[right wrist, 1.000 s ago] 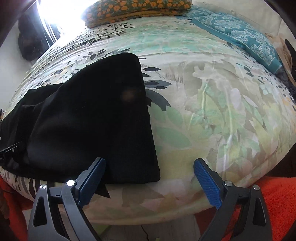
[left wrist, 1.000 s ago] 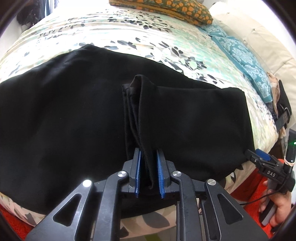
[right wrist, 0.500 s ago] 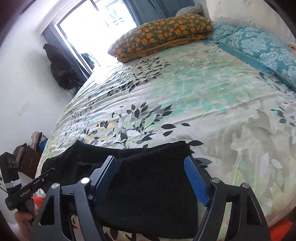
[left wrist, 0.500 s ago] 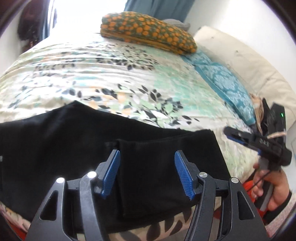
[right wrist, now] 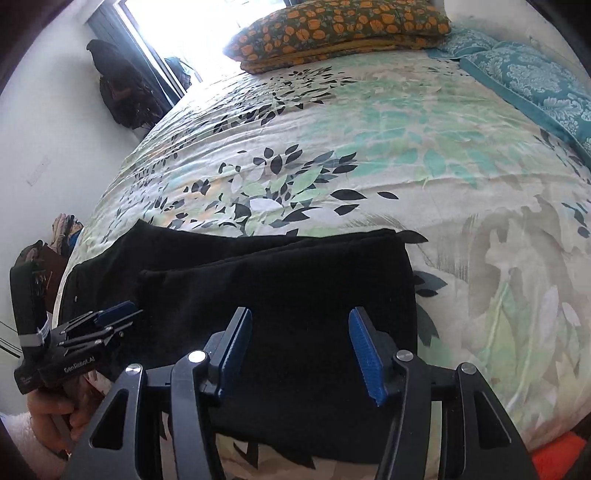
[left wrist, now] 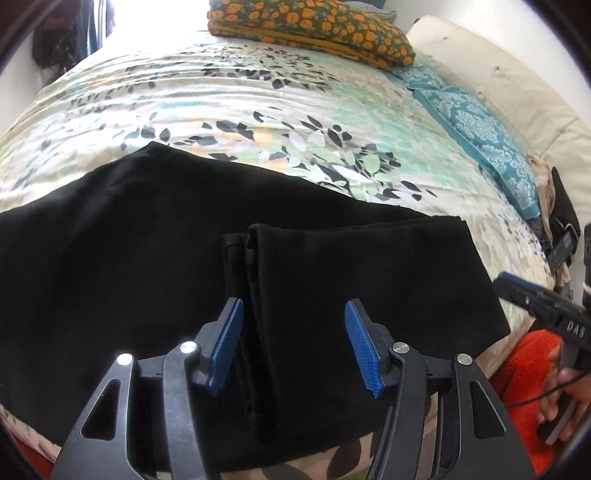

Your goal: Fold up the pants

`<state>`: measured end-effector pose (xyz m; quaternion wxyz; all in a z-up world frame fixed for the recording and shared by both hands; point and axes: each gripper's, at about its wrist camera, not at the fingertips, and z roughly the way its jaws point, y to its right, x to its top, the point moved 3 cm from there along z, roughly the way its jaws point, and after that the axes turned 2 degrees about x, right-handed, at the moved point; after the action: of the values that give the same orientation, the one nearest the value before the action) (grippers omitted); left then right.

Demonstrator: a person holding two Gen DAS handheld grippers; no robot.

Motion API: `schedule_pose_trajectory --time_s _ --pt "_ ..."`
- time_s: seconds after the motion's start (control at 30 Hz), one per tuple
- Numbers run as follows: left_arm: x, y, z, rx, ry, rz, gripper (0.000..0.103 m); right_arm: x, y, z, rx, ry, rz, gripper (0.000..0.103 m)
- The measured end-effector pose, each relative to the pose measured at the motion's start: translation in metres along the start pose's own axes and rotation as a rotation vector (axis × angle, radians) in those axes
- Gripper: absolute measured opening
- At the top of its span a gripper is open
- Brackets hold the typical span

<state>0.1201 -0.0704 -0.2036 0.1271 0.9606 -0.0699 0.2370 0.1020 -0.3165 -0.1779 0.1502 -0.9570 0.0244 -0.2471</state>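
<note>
Matte black pants [left wrist: 147,258], folded flat on leaf-print bedspread [left wrist: 258,110]

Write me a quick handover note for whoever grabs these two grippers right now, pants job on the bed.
Left gripper: jaws apart and closing slightly, holding nothing, above the folded-over edge of the pants.
Right gripper: jaws apart and closing, holding nothing, above the other end of the pants.
Pants: black, lying flat near the front edge of the bed, one end laid over the rest in a doubled layer.
Done: at least one fold is made and both ends released.
Left: probably another fold to make the bundle smaller, then square the edges. Pillows at the far end are clear of the work.
</note>
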Motion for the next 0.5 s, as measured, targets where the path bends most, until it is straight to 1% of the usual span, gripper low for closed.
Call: schedule_pose_trajectory --time_s 0.07,0.13,0.17,0.2,0.23,0.27,0.33,0.37,0.4,0.47,0.5 --pt "-0.006 0.000 0.002 0.011 -0.025 0.018 0.060 -0.030 -0.005 -0.005 -0.022 -0.012 0.020 0.059" --pt "-0.012 -0.001 0.014 0.054 -0.065 0.044 0.060 -0.067 -0.002 0.011 -0.040 -0.080 0.015 0.060" --pt "-0.014 -0.003 0.017 0.066 -0.075 0.042 0.060 -0.067 -0.002 0.011 -0.040 -0.080 0.015 0.060" --pt "-0.015 -0.006 0.015 0.062 -0.072 0.026 0.060 -0.066 -0.003 0.007 -0.045 -0.053 0.007 0.060" --pt "-0.014 -0.007 0.010 0.047 -0.064 0.006 0.060 -0.056 -0.008 -0.007 -0.052 -0.016 -0.011 0.060" --pt "-0.012 -0.008 0.003 0.034 -0.053 -0.006 0.060 -0.056 -0.008 -0.007 -0.052 -0.016 -0.011 0.060" --pt "-0.007 -0.004 -0.013 0.032 -0.008 0.009 0.060 -0.050 -0.014 -0.025 -0.063 0.056 -0.034 0.061" --pt "-0.006 -0.002 -0.020 0.038 0.012 0.026 0.060 -0.053 -0.019 -0.031 -0.067 0.074 -0.048 0.063" --pt "-0.006 0.001 -0.024 0.041 0.022 0.041 0.061 -0.053 -0.019 -0.031 -0.067 0.074 -0.048 0.069" --pt "-0.012 0.006 -0.026 0.039 0.015 0.070 0.064 -0.065 -0.022 -0.017 -0.063 0.014 -0.060 0.071" --pt "-0.017 0.009 -0.022 0.048 0.000 0.090 0.064 -0.072 -0.019 -0.004 -0.068 -0.039 -0.055 0.071"
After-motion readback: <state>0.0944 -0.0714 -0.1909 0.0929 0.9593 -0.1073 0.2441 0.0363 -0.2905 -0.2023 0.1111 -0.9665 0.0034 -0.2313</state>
